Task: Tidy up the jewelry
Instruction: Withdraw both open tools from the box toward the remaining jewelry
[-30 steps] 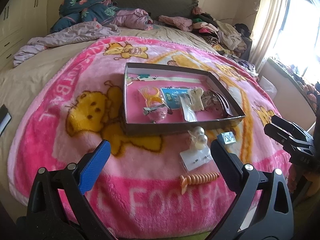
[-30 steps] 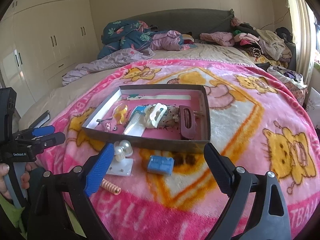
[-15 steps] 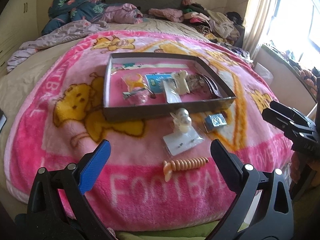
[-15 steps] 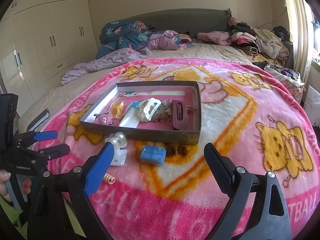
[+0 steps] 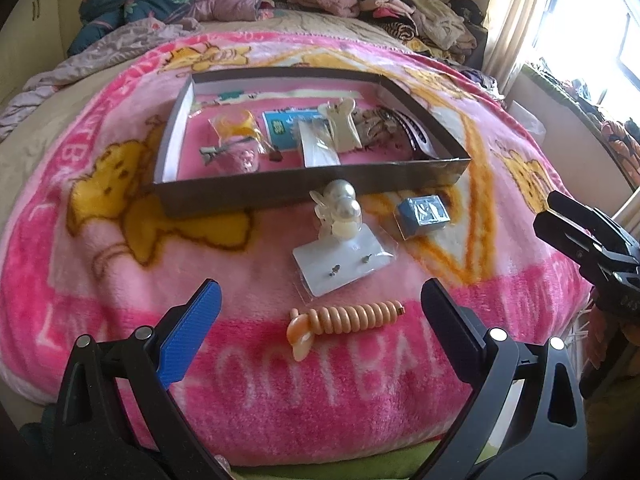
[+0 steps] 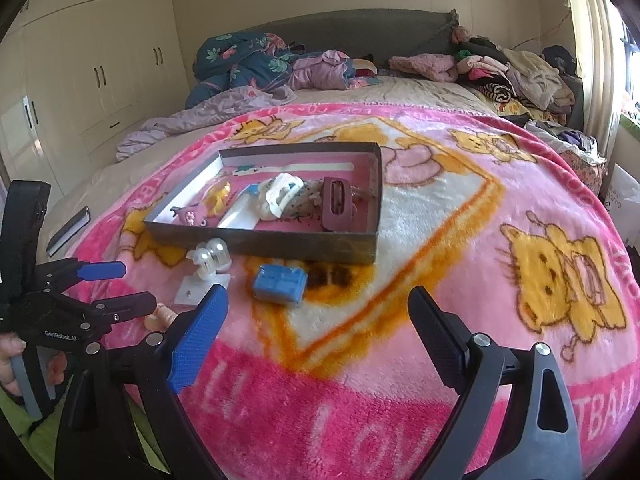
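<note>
A shallow brown box (image 5: 304,190) (image 6: 260,242) with a pink floor lies on the pink blanket and holds several hair clips and packets. In front of it lie a pearl clip (image 5: 340,210) (image 6: 212,256), an earring card (image 5: 344,264) (image 6: 200,290), a small blue box (image 5: 424,214) (image 6: 280,284) and an orange spiral clip (image 5: 344,318). My left gripper (image 5: 320,312) is open and empty, just above the orange clip. My right gripper (image 6: 316,324) is open and empty, near the blue box.
The pink cartoon blanket (image 6: 460,208) covers the bed. Heaps of clothes (image 6: 500,68) and a dark quilt (image 6: 248,60) lie at the headboard. White wardrobes (image 6: 80,72) stand on the left, a window (image 5: 580,20) on the right. A dark flat object (image 6: 68,230) lies at the left edge.
Both grippers have drawn back and lowered toward the near edge of the bed. The left now frames the orange spiral clip. Nothing was picked up.
</note>
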A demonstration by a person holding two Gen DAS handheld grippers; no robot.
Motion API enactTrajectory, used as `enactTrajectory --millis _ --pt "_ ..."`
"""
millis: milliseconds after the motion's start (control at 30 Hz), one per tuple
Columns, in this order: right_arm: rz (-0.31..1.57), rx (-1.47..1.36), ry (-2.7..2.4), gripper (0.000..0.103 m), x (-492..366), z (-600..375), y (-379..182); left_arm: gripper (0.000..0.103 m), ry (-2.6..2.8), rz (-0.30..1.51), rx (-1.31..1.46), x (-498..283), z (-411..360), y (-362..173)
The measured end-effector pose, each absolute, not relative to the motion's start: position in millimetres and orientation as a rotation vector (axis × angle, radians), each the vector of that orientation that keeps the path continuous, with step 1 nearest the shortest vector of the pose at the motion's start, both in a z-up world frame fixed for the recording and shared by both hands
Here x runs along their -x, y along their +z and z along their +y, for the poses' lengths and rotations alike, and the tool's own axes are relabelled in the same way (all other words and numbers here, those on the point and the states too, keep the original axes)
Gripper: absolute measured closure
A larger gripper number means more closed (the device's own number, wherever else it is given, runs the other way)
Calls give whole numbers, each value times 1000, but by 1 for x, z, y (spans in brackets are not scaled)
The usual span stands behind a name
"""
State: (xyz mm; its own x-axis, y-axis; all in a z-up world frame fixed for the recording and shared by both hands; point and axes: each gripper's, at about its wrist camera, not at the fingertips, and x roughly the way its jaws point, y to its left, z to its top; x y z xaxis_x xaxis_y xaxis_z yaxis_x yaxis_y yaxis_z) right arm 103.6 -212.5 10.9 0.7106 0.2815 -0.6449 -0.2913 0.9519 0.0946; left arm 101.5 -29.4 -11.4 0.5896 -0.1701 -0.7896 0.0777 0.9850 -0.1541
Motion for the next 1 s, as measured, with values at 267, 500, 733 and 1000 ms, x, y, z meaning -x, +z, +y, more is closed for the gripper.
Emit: enactTrajectory --millis 267,500,733,1000 --pt "744 -1 313 14 -114 -220 -6 12 -150 986 130 -117 -36 -30" --pt "769 -13 318 14 -125 -227 -19 12 -156 1018 155 -132 -41 -41" --pt "796 -16 325 14 -139 -229 -32 12 -152 1047 192 -148 -44 -50" --pt "812 -21 326 14 -149 -232 -41 18 -108 1042 136 -160 -51 -55"
